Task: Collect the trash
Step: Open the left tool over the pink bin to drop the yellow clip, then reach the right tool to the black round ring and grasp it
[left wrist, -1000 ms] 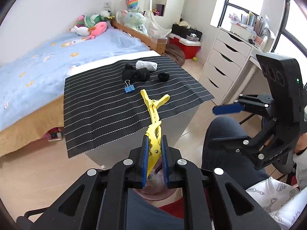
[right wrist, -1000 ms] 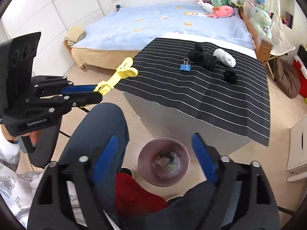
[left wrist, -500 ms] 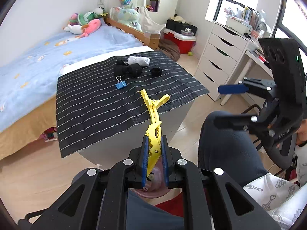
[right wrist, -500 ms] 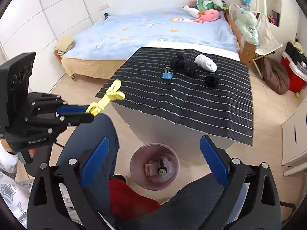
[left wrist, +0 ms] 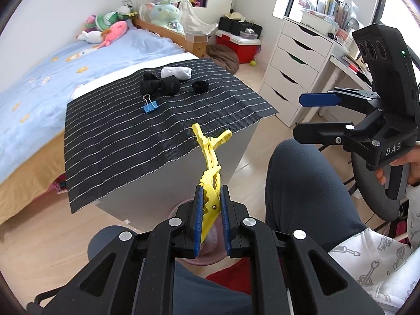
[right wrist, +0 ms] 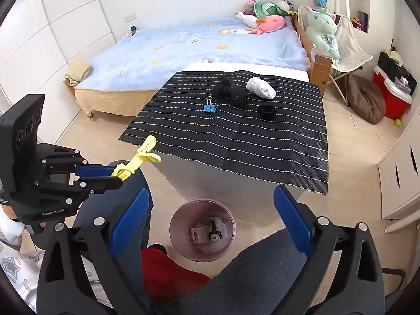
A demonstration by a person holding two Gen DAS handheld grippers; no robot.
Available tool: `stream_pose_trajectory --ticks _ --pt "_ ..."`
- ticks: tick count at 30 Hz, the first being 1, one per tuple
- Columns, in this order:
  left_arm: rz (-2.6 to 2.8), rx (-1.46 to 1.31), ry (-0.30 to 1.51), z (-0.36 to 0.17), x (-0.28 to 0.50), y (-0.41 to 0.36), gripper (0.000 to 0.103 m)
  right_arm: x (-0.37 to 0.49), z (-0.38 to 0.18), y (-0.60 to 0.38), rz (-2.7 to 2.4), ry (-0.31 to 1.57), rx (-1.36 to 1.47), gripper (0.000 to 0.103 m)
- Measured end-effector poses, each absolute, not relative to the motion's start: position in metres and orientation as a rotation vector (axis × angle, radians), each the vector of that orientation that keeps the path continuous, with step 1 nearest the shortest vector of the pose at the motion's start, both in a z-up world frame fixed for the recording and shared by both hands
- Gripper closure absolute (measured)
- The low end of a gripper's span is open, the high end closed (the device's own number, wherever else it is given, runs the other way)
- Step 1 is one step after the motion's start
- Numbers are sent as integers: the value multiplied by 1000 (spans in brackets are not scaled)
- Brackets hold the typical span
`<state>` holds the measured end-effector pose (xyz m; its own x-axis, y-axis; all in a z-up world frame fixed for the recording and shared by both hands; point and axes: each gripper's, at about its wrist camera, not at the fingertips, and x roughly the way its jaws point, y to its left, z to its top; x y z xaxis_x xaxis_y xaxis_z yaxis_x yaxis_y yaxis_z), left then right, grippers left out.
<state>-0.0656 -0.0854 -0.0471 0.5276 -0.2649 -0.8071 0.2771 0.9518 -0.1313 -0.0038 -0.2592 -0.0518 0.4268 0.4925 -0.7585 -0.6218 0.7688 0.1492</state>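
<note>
My left gripper (left wrist: 210, 202) is shut on a yellow plastic clip (left wrist: 210, 157), which sticks out forward and up past the blue pads. Right below it stands a pink translucent trash bin (left wrist: 212, 236). In the right wrist view the same left gripper (right wrist: 105, 176) holds the yellow clip (right wrist: 139, 157) at the left, above a knee. My right gripper (right wrist: 211, 191) is open and holds nothing, high over the bin (right wrist: 176, 225), which has some scraps inside. The right gripper (left wrist: 300, 115) also shows at the right of the left wrist view.
A white table under a black striped mat (right wrist: 236, 141) carries a blue binder clip (right wrist: 209, 107), black bundled items (right wrist: 233, 93), a white sock (right wrist: 261, 88) and a black ring (right wrist: 267, 112). A person's knees flank the bin. Behind are a bed (right wrist: 197, 44) and white drawers (left wrist: 291, 73).
My right gripper's jaws have spread wider and it has drawn back and up a little from the bin. The left gripper keeps its hold on the yellow clip and has turned slightly.
</note>
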Motion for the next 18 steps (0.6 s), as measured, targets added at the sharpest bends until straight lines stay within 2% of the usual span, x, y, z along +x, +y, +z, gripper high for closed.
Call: stream_pose_trajectory --ticks 1,3,4,5,6,7,11,18 --pt "-326 12 961 -47 -66 -86 87 -3 -52 -260 701 889 -160 9" --pt "-324 12 960 -48 -65 -86 74 -3 -52 -260 701 890 -157 9" --pt "-322 8 957 -49 -65 -86 48 -2 -52 -260 702 891 -155 9" --pt "-319 -6 946 -49 -65 -84 28 -2 -53 -260 702 892 -154 9" --pt "-320 -22 935 -49 -65 -82 17 -2 -53 -260 701 892 -154 8" --pt "-311 -26 927 -49 -65 -81 13 -2 -53 -260 702 892 -154 8" --pt "-265 -23 908 -48 -63 -76 8 0 -54 -260 704 893 -149 7" --pt "-210 -27 900 -49 -59 -68 8 0 -58 -258 701 896 -147 6"
